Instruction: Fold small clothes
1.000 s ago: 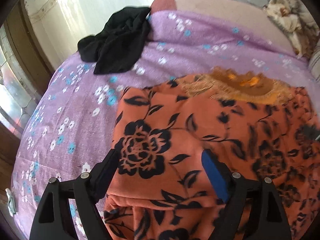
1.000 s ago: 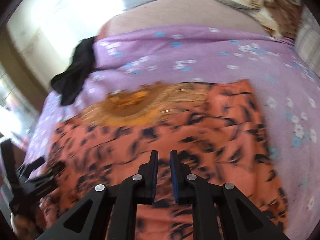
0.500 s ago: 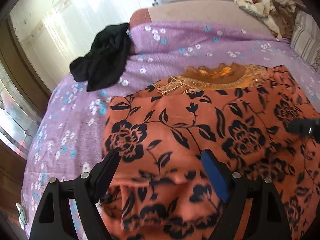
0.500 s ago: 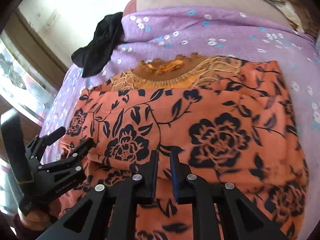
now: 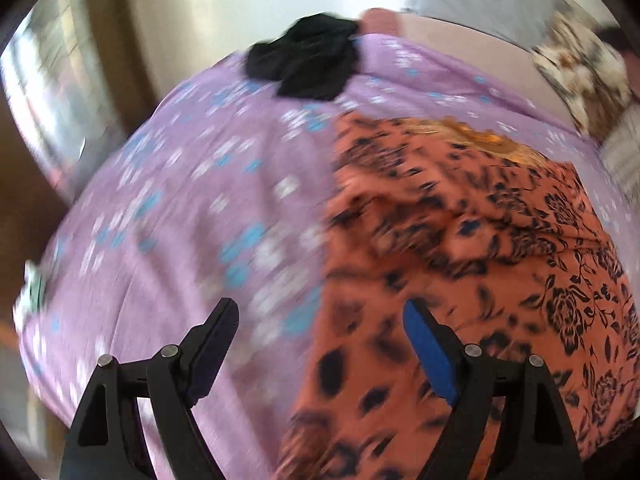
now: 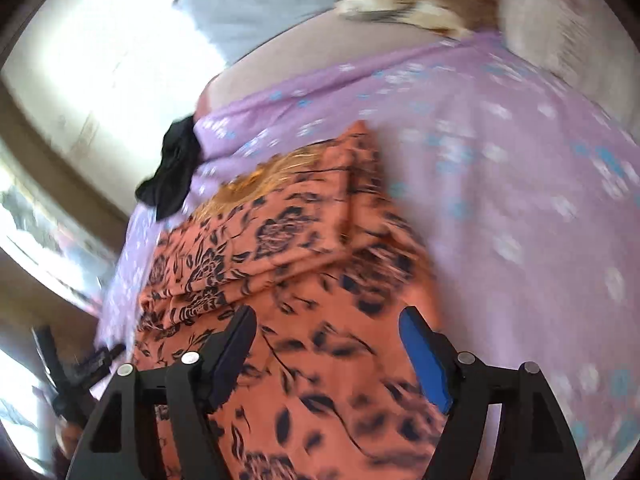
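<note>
Orange floral garment [image 5: 460, 248] lies folded over on the purple bedsheet [image 5: 192, 208], right of centre. Left gripper [image 5: 320, 344] and right gripper [image 6: 328, 344] both spread, holding nothing. Fold apparently laid; frames blurred. Next: regrip an edge for the following fold.

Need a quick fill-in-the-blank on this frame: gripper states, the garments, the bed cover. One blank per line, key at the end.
1. Both the left gripper and the right gripper are ____, gripping nothing.
2. The orange floral garment lies on a ____ flowered bedsheet.
3. The crumpled garment near the sheet's far edge is ____ in colour.
4. The orange garment's printed flowers are ____.

Missing words: open; purple; black; black
</note>
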A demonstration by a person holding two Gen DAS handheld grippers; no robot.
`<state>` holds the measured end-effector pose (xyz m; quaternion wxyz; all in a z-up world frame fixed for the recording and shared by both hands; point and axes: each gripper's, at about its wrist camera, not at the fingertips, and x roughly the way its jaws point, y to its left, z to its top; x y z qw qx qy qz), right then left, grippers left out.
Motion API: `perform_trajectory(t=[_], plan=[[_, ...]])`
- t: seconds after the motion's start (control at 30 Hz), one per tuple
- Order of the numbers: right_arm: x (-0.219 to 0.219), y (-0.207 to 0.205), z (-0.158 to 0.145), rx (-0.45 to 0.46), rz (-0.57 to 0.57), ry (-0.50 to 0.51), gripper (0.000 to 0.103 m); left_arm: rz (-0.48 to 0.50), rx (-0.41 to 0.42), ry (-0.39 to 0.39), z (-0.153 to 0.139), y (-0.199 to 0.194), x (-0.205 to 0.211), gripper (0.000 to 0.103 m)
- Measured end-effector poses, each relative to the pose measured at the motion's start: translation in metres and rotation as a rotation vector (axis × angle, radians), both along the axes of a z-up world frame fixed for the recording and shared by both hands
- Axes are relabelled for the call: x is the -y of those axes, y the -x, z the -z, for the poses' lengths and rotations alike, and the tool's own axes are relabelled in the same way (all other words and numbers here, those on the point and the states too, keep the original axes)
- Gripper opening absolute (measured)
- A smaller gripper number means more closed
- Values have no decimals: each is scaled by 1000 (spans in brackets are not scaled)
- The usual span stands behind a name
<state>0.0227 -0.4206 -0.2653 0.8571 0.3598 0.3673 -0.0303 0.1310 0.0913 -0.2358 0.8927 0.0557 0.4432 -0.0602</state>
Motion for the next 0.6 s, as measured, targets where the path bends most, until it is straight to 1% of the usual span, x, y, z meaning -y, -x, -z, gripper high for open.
perform_trajectory(t=[0.03, 0.1, 0.23, 0.27, 0.37, 0.4, 0.47, 0.5, 0.53, 0.57, 0.6], plan=[[5, 12, 3, -9, 15, -20, 77, -22, -21, 30, 1, 6, -11, 85], [12, 35, 8, -31, 39, -40, 77, -49, -50, 65, 5, 14, -26, 85], [22, 75, 22, -98, 77, -98, 77, -77, -105, 78, 14, 32, -43, 85], [23, 86, 26, -107, 84, -115, 77, -81, -133, 86, 19, 38, -46, 85], [21, 104, 40, -144, 83, -224, 77, -96, -199, 118, 31, 50, -51, 84], [18, 104, 44, -172, 80, -236, 77, -97, -212, 124, 33, 51, -52, 84], [10, 102, 50, -259, 100, -172, 77, -88, -239, 131, 39, 59, -50, 77], [6, 100, 53, -289, 96, -153, 76, -86, -245, 127, 40, 61, -49, 66], [3, 98, 58, -324, 84, -149, 75, -84, -254, 120, 42, 64, -49, 57], [-1, 97, 64, -357, 79, -170, 75, -80, -251, 112, 42, 67, -49, 55], [-4, 97, 71, -386, 87, -201, 73, -77, -247, 113, 41, 70, -49, 51]])
